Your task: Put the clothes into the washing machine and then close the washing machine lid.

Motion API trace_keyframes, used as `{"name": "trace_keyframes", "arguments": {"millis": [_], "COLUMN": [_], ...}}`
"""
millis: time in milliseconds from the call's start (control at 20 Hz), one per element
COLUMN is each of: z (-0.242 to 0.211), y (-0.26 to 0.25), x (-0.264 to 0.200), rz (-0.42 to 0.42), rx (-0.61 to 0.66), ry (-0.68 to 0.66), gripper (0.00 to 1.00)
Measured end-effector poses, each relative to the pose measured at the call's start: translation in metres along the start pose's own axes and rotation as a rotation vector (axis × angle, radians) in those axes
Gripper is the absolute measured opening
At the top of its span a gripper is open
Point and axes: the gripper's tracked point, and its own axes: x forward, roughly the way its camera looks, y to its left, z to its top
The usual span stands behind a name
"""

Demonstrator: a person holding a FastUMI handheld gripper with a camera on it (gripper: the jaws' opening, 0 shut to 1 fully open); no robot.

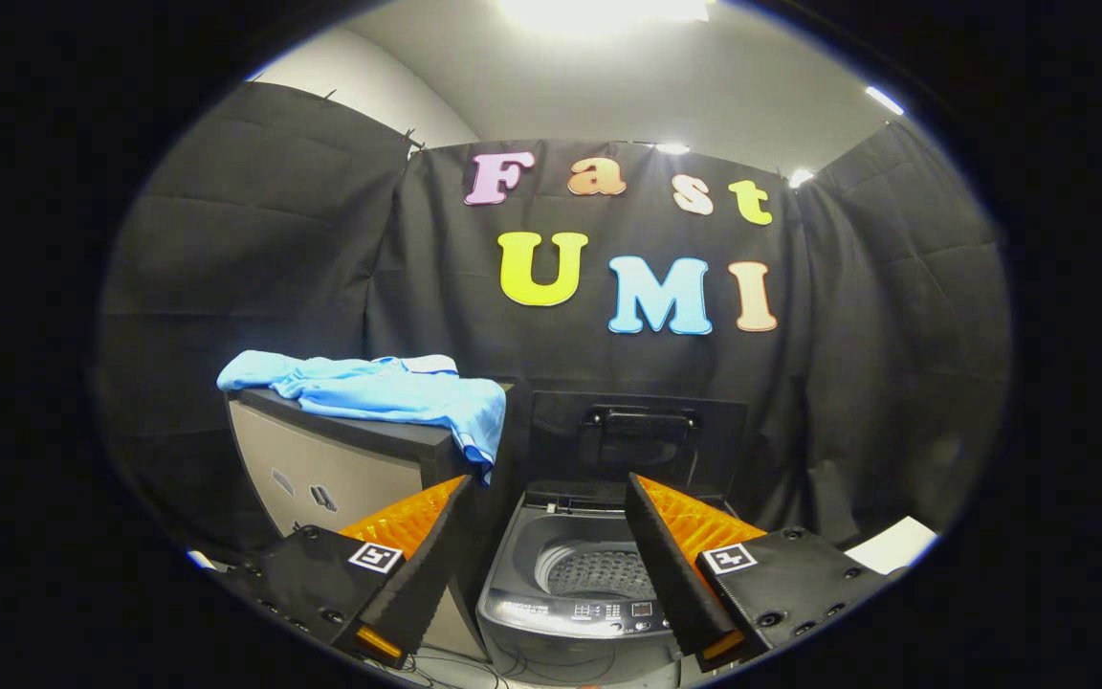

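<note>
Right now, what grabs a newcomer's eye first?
The light blue shirt stands out, draped over the top of a grey cabinet left of the washing machine. The washing machine sits low between the open gripper fingers, its lid raised upright behind the drum opening. The gripper holds nothing.

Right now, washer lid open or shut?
Open. The lid stands upright behind the washer, and the drum shows, with no clothes visible inside. The gripper is open, holding nothing.
</note>
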Motion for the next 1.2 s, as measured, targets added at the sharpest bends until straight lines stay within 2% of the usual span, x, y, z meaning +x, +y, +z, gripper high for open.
{"name": "trace_keyframes", "arguments": {"millis": [200, 850, 1200], "z": [0.022, 0.105, 0.112], "y": [0.011, 0.084, 0.137], "x": [0.017, 0.087, 0.130], "rz": [0.029, 0.210, 0.339], "rx": [0.018, 0.061, 0.052], "ry": [-0.007, -0.018, 0.050], "gripper": [0.98, 0.98, 0.98]}}
